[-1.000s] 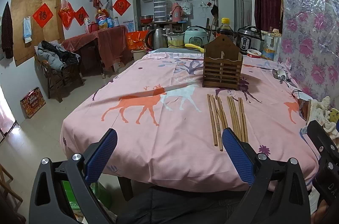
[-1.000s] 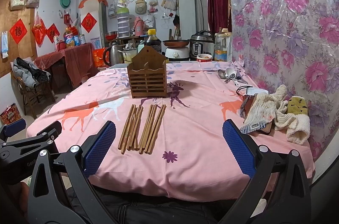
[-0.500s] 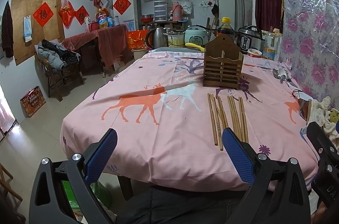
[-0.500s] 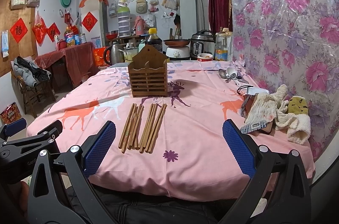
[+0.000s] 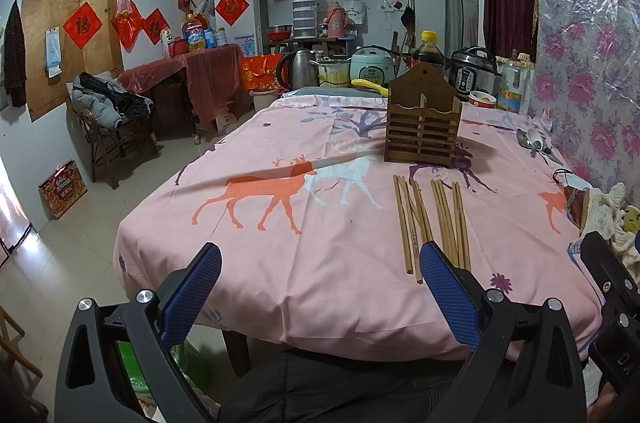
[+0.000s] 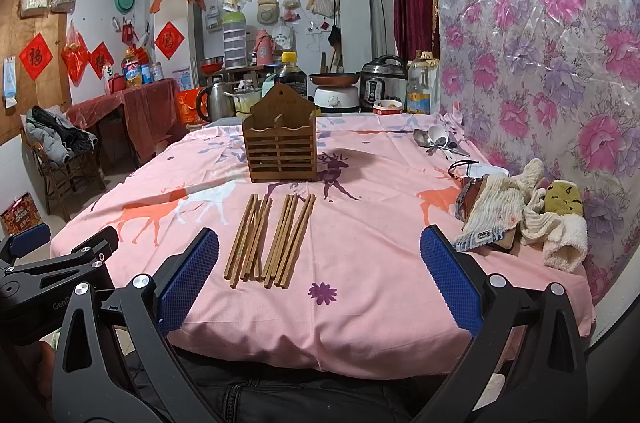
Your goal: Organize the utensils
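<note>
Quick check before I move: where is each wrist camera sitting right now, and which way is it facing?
Left wrist: at the table's near edge, left side, facing the far counter; the open left gripper frames the view, the right gripper at its right edge.
Right wrist: same edge, further right; the open right gripper frames the chopsticks.
Shared: chopsticks, wooden holder, spoons, pink tablecloth.

Ahead of the right gripper's (image 6: 319, 265) spread jaws, bare pink deer-print tablecloth (image 6: 360, 263) runs past the loose wooden chopsticks (image 6: 268, 237) to the slatted brown wooden utensil holder (image 6: 279, 151), which blocks the way beyond. Outside its right jaw lies a heap of cream and yellow cloths (image 6: 524, 211); metal spoons (image 6: 434, 143) sit farther on.
</note>
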The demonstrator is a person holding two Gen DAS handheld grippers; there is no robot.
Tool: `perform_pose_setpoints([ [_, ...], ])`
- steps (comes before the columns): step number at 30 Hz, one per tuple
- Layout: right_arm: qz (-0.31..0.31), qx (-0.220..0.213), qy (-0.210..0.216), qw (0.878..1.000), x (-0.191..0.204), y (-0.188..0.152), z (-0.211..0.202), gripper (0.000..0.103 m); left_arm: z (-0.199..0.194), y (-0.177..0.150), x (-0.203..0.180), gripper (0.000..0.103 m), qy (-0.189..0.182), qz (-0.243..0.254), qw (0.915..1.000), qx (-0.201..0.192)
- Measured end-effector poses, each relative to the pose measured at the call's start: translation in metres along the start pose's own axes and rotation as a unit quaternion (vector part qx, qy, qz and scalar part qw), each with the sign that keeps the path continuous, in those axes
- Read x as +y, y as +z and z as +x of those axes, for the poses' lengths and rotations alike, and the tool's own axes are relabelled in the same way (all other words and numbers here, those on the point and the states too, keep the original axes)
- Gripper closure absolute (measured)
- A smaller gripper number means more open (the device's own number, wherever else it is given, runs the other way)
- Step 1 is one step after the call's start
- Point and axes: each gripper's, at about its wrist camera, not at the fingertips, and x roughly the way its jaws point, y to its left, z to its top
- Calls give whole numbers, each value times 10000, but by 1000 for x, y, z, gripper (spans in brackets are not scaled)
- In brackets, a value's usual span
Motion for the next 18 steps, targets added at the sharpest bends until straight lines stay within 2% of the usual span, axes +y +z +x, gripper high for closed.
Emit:
perform_pose_setpoints([
  [12, 76, 119, 25, 9999, 4, -13, 3, 7, 9, -7, 7, 6, -12, -77, 9999, 148],
  [18, 293, 311, -7, 9991, -12, -8, 15, 7, 23, -10, 11, 6, 7, -132, 9993, 355],
])
